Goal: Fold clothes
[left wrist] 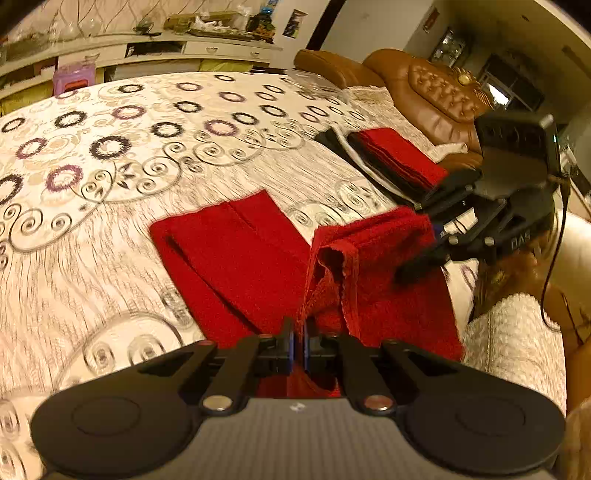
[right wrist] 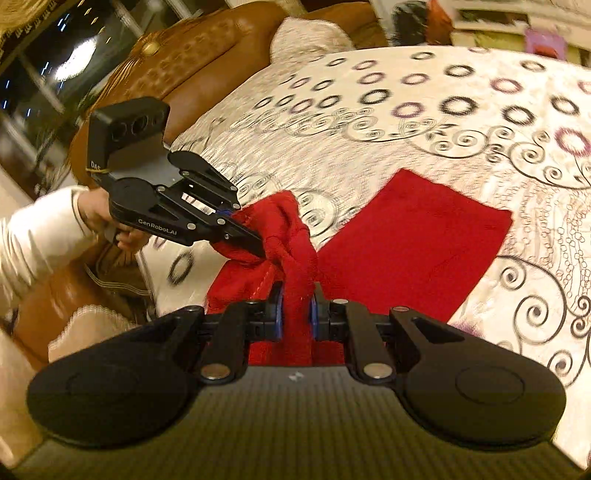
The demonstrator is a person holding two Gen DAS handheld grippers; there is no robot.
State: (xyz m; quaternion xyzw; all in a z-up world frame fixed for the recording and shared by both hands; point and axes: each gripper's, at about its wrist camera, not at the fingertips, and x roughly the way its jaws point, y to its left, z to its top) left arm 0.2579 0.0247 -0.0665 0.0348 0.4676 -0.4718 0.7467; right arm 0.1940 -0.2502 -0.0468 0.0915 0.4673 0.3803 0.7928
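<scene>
A red garment lies partly flat on the patterned tablecloth, with its near end lifted. My left gripper is shut on a bunched edge of it. My right gripper is shut on the raised corner to the right. In the right wrist view my right gripper pinches a thick fold of the red garment, and my left gripper grips the cloth just beyond it on the left.
A stack of folded clothes, red on top of black and white, sits at the table's far right edge. Brown leather chairs stand beyond it. A sideboard with clutter runs along the back wall.
</scene>
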